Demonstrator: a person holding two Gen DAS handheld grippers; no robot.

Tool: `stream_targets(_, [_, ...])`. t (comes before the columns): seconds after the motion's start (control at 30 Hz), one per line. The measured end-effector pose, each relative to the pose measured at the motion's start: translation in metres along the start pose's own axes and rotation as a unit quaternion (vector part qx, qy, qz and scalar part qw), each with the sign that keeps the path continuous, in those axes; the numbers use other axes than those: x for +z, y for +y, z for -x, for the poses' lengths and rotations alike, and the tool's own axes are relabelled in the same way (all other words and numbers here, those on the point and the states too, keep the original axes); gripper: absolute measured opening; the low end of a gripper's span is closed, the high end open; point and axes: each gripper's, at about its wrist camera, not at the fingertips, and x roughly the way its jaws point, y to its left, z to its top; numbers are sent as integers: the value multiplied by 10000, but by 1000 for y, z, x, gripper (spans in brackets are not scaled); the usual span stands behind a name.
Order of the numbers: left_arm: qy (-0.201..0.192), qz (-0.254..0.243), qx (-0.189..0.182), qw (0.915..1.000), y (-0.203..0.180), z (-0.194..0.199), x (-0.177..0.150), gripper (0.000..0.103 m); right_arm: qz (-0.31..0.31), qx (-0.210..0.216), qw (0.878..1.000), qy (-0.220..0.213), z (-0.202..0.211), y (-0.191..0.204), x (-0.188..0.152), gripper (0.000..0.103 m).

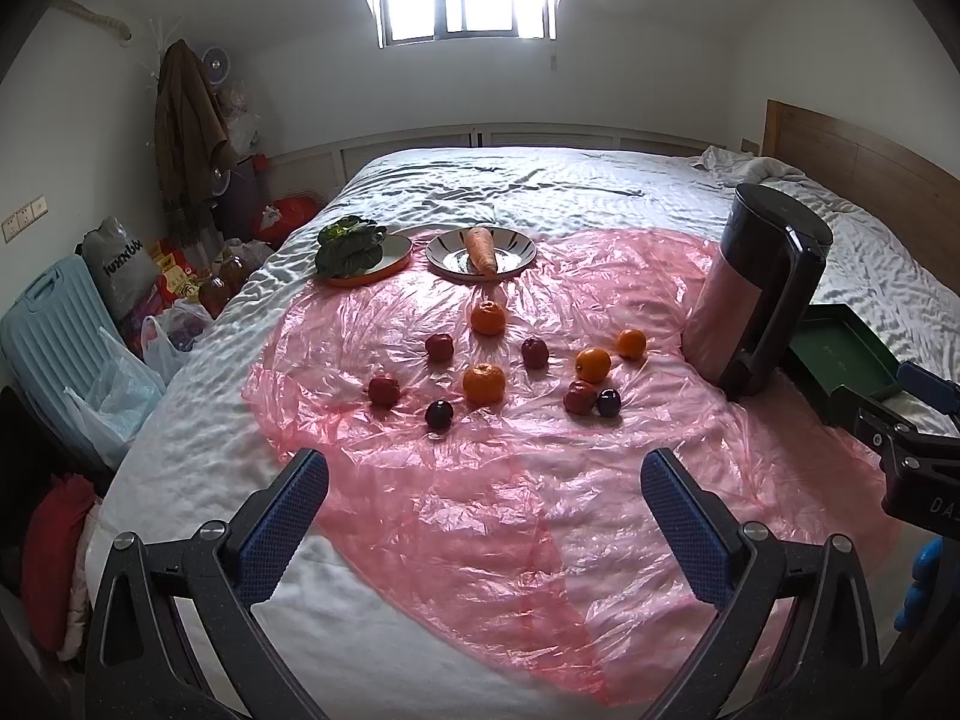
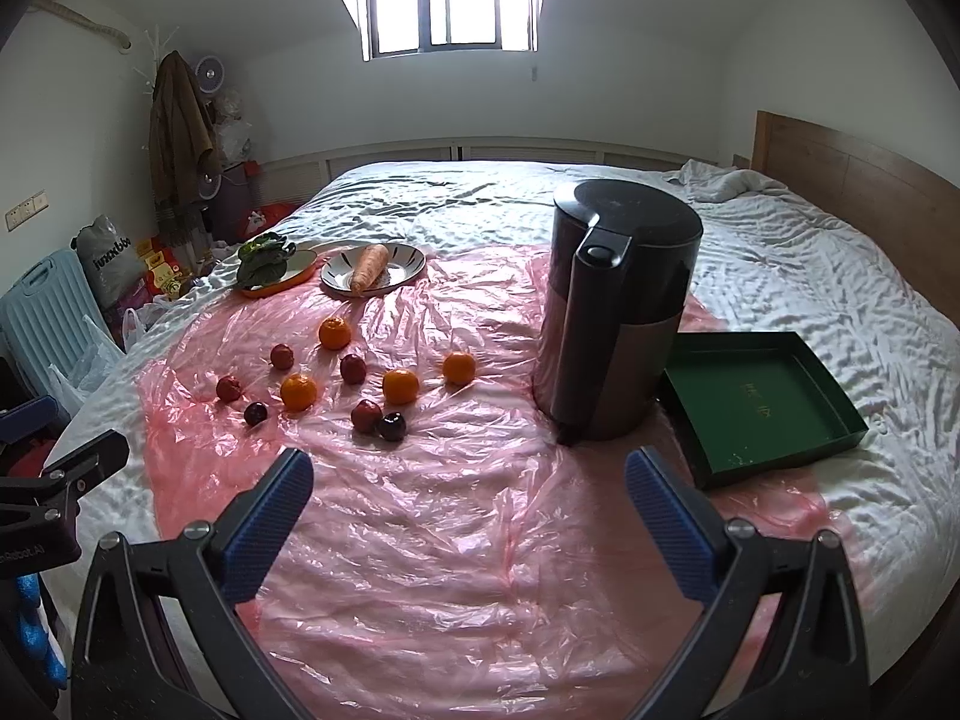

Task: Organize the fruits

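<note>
Several fruits lie loose on a pink plastic sheet (image 1: 480, 510) spread over a bed: oranges (image 1: 483, 383) (image 2: 298, 391), small red apples (image 1: 383, 390) (image 2: 366, 415) and dark plums (image 1: 438, 414) (image 2: 392, 425). An empty green tray (image 2: 762, 402) (image 1: 840, 360) sits at the right, beside a dark cylindrical appliance (image 2: 618, 306) (image 1: 759, 294). My left gripper (image 1: 485, 480) hovers open, short of the fruits, with nothing between its fingers. My right gripper (image 2: 469, 477) is also open and empty, in front of the appliance.
A striped plate with a carrot (image 1: 482, 249) (image 2: 368, 267) and an orange-rimmed plate with leafy greens (image 1: 351, 249) (image 2: 264, 261) stand behind the fruits. Bags, a light blue suitcase (image 1: 42, 324) and a coat rack crowd the floor at the left. A wooden headboard (image 2: 852, 180) runs along the right.
</note>
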Motion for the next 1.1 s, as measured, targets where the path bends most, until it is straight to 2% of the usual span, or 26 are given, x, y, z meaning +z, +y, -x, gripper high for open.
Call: stream_targets(1.1, [143,19,-84,9999,1,-6,-4,102,8,-14,10000,24,0,2,-1,103])
